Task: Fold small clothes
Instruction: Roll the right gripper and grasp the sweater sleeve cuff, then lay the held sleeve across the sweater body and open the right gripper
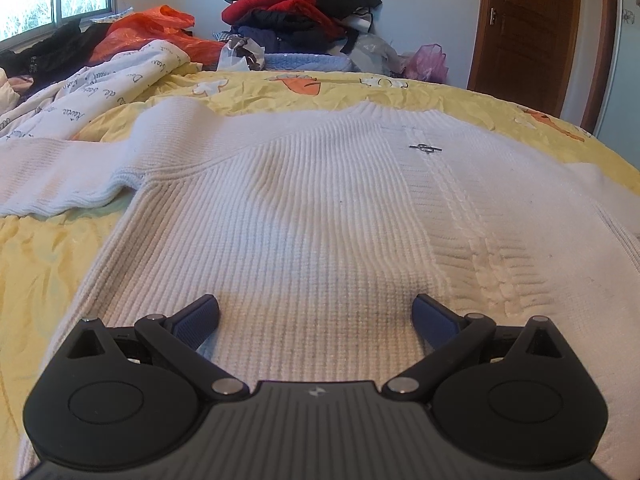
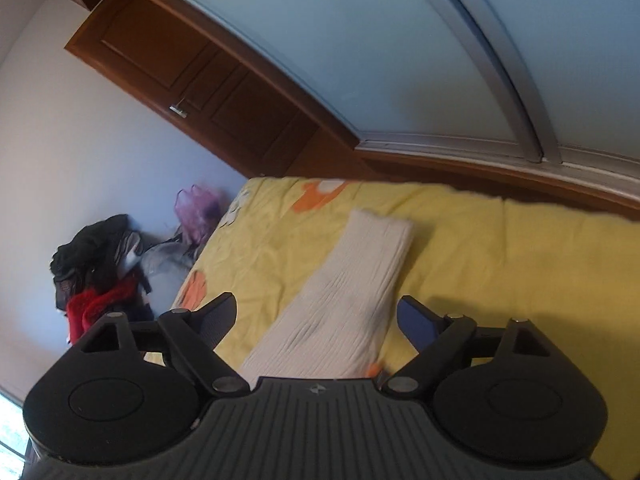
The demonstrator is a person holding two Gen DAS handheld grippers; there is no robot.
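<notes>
A white ribbed knit sweater [image 1: 304, 208] lies flat on the yellow bedsheet [image 1: 44, 272], collar at the far side, its left sleeve [image 1: 64, 176] stretched out to the left. My left gripper [image 1: 316, 316] hovers over the sweater's lower body, jaws open, nothing between them. In the tilted right wrist view, the sweater's other sleeve [image 2: 344, 296] runs away from the camera across the yellow sheet [image 2: 500, 264]. My right gripper [image 2: 318, 316] stands open over that sleeve, the pads apart from the cloth.
A heap of red, black and blue clothes [image 1: 296, 12] sits at the bed's far end, with an orange plastic bag [image 1: 152, 32] and a printed white cloth [image 1: 100, 84] at the far left. A wooden door [image 1: 528, 28] is at the right; wardrobe panels [image 2: 360, 40] lie beyond the bed.
</notes>
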